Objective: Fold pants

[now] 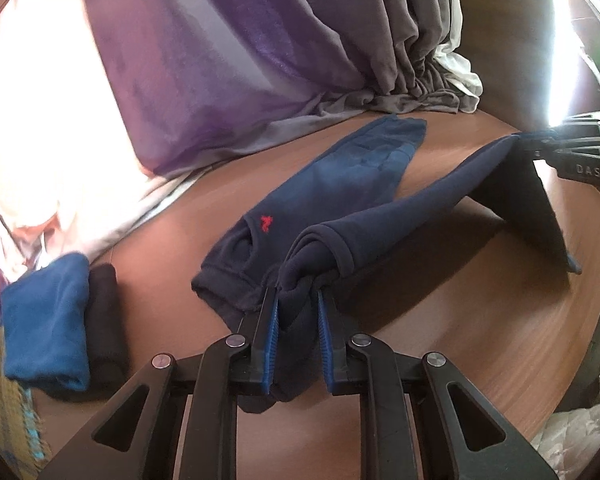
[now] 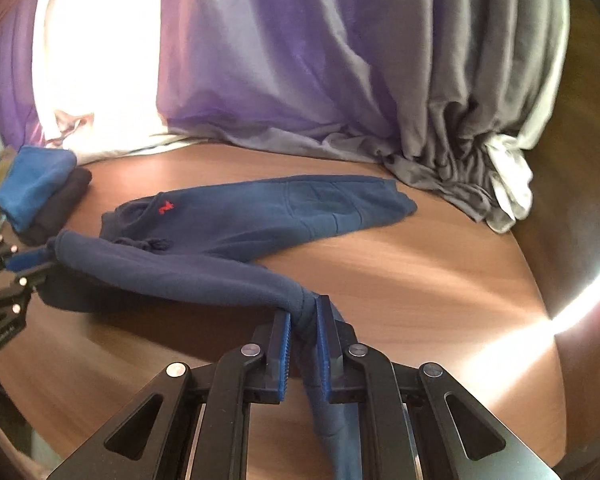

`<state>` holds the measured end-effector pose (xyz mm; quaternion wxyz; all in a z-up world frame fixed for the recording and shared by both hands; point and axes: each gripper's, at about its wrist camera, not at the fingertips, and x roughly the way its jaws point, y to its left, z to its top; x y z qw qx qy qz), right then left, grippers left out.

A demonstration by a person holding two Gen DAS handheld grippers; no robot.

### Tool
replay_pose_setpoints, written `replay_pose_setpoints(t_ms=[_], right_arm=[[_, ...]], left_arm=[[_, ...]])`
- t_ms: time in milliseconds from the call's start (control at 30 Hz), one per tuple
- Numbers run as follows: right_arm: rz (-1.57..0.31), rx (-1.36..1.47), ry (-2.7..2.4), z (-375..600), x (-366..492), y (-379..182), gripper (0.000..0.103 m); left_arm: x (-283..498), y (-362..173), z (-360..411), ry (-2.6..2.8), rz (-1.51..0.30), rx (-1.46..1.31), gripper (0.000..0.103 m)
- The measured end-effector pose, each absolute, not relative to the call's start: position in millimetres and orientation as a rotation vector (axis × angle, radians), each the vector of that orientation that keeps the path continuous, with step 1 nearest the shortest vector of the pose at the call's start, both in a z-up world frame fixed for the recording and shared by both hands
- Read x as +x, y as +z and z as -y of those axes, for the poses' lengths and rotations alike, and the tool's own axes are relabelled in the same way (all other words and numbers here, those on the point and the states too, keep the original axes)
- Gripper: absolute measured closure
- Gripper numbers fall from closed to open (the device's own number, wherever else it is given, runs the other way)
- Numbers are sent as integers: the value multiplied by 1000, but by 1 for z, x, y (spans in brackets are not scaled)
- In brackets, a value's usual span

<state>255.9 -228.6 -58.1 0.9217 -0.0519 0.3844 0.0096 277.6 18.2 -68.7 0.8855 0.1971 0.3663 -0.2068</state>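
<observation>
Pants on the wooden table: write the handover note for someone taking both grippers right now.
Left gripper: shut on the waistband end of the pants.
Right gripper: shut on the cuff end of the same leg.
That leg hangs lifted between the two; the other leg lies flat on the table, red logo up.
Done: leg picked up.
Left: lay it over the flat leg, then fold lengthwise.

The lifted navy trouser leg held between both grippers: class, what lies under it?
Under the navy trouser leg only shadowed brown wooden table shows; the strip directly beneath the cloth is hidden.
</observation>
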Motion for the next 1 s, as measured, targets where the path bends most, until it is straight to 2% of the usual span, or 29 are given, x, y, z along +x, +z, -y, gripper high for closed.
replay_pose_setpoints(t_ms=[300, 567, 1000], right_arm=[[-838, -282, 120, 223, 307, -28, 91], [-858, -349, 168, 214, 369, -9, 91], [-967, -357, 230, 204, 468, -58, 91]], left_arm=[[324, -45, -12, -458, -771, 446, 84], [376, -48, -12, -434, -840, 393, 84], [441, -95, -11, -396, -974, 378, 84]])
